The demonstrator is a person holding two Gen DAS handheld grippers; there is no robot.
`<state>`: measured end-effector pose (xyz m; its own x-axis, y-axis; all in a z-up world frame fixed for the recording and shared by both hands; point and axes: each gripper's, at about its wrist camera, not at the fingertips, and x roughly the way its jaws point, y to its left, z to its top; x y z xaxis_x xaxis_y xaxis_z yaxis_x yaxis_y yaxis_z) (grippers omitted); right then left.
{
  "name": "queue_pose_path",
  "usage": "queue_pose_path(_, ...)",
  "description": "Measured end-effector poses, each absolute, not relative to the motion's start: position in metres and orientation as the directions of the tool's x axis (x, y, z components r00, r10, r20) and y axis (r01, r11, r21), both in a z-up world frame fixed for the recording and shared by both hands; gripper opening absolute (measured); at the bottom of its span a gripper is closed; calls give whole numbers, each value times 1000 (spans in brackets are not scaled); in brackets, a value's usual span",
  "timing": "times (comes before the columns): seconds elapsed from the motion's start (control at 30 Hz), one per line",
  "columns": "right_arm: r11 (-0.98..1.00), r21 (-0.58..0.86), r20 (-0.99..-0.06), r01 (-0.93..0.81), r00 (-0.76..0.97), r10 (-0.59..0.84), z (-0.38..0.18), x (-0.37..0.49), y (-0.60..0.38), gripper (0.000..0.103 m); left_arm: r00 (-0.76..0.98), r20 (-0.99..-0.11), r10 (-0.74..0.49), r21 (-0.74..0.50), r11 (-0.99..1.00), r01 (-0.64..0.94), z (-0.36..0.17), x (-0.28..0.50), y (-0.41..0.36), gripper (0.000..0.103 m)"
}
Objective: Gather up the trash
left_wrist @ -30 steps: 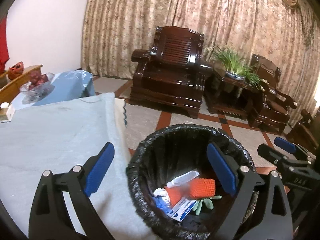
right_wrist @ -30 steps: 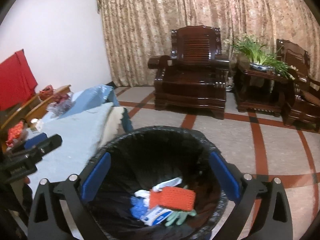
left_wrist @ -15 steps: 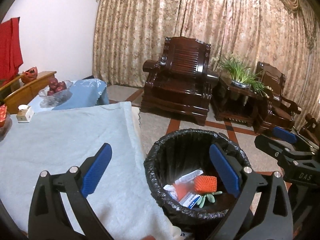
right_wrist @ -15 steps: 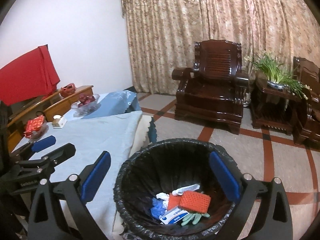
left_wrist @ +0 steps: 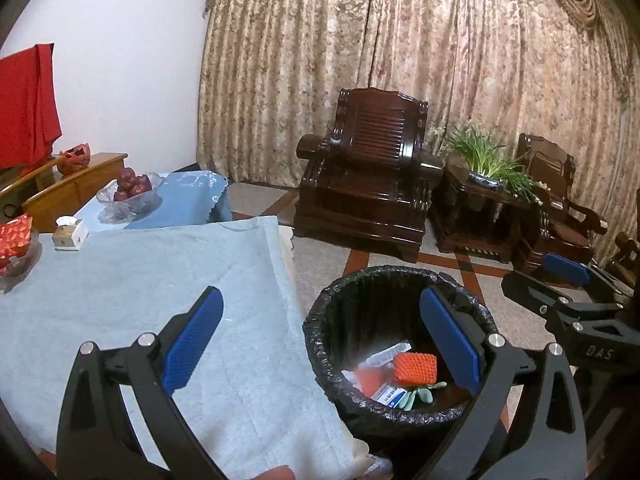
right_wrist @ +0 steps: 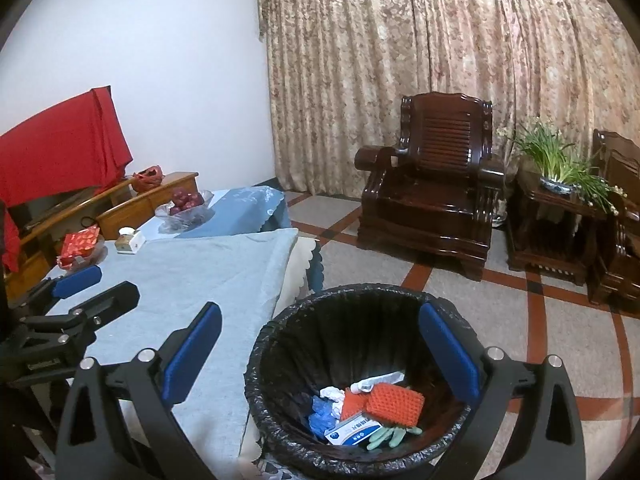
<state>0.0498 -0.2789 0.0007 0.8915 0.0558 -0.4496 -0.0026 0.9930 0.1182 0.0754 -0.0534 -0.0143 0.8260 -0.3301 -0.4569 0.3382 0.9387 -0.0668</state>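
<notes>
A round bin with a black liner [left_wrist: 348, 300] [right_wrist: 304, 308] stands on the floor beside the table. In it lie an orange knitted piece [left_wrist: 415, 368] [right_wrist: 396, 404], a white tube [right_wrist: 378, 381], a blue-and-white box [right_wrist: 352, 432], a crumpled blue glove [right_wrist: 322, 416] and a green glove [right_wrist: 390, 436]. My left gripper [left_wrist: 320, 344] is open and empty, above the table edge and bin. My right gripper [right_wrist: 320, 352] is open and empty above the bin. Each gripper shows in the other's view, the right one [left_wrist: 568, 284] and the left one [right_wrist: 80, 296].
The table carries a pale blue cloth [left_wrist: 120, 280] [right_wrist: 192, 272]. At its far end are a glass bowl of red fruit [left_wrist: 130, 196], a small white box [left_wrist: 70, 232] and a red packet [left_wrist: 14, 236]. A dark wooden armchair [left_wrist: 368, 188] and a plant stand [left_wrist: 480, 200] lie beyond.
Both grippers have pulled up and back from the bin. The bin looks smaller and more of the table shows. Both stayed open and empty.
</notes>
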Motion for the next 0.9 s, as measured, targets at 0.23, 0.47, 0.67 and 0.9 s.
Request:
queue_pose_path(0.23,993,114,-444,-10,894,60,2,48,-276,97,835,-448,-321,-59,942,330,-10,70,-49,96)
queue_pose_path(0.47,994,112,-444,-10,894,59,1,48,-275,97,836,-446,-319,-56,943,329,-10,70,-47,96)
queue_pose_path(0.67,994,112,-443,-10,895,59,1,48,-274,97,836,-446,-318,-56,943,329,-11,70,-47,96)
queue_pose_path(0.9,994,112,-441,-11,896,59,2,48,-274,97,839,-446,-312,-51,945,324,-10,71,-46,96)
